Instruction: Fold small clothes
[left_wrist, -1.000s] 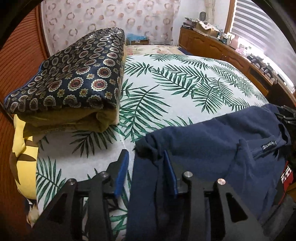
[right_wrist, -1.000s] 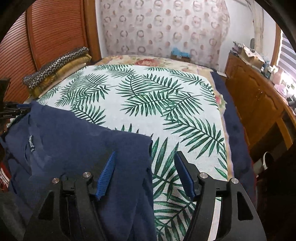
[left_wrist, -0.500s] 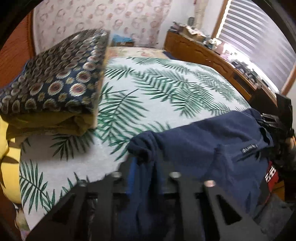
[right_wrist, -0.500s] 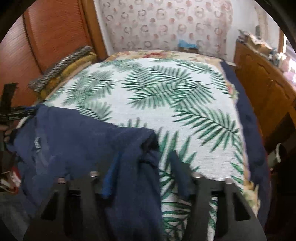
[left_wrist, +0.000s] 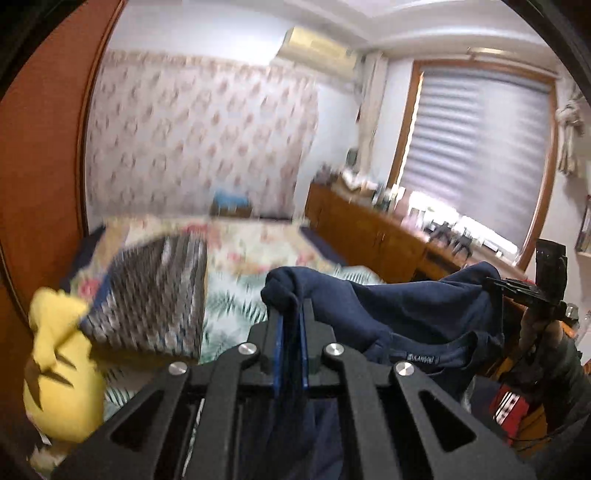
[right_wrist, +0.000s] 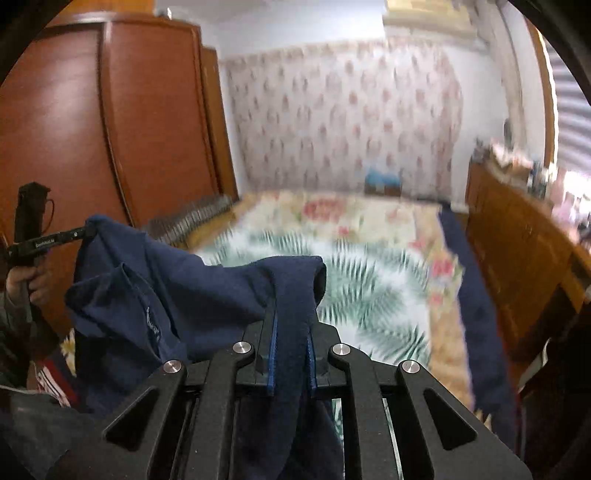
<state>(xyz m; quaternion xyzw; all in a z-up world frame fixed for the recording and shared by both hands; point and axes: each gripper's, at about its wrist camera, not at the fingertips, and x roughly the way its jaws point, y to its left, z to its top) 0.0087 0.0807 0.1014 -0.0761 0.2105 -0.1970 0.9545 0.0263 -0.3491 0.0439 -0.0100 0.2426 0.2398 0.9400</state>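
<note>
A navy blue garment (left_wrist: 417, 306) hangs stretched between my two grippers, lifted above the bed. My left gripper (left_wrist: 290, 314) is shut on one top corner of it; the cloth bunches over the fingertips. My right gripper (right_wrist: 291, 314) is shut on the other corner of the navy garment (right_wrist: 192, 291). In the left wrist view the right gripper (left_wrist: 517, 291) shows at the far right, holding the cloth. In the right wrist view the left gripper (right_wrist: 79, 232) shows at the far left. A neck label faces the cameras.
The bed (right_wrist: 369, 273) with a palm-leaf cover lies below and ahead. A folded patterned quilt (left_wrist: 155, 291) and a yellow pillow (left_wrist: 59, 376) sit at its left. A wooden wardrobe (right_wrist: 110, 129) stands left, a wooden dresser (left_wrist: 373, 236) right.
Both grippers closed on the garment's corners and lifted it off the bed. The views swung up from the bed surface toward the far wall.
</note>
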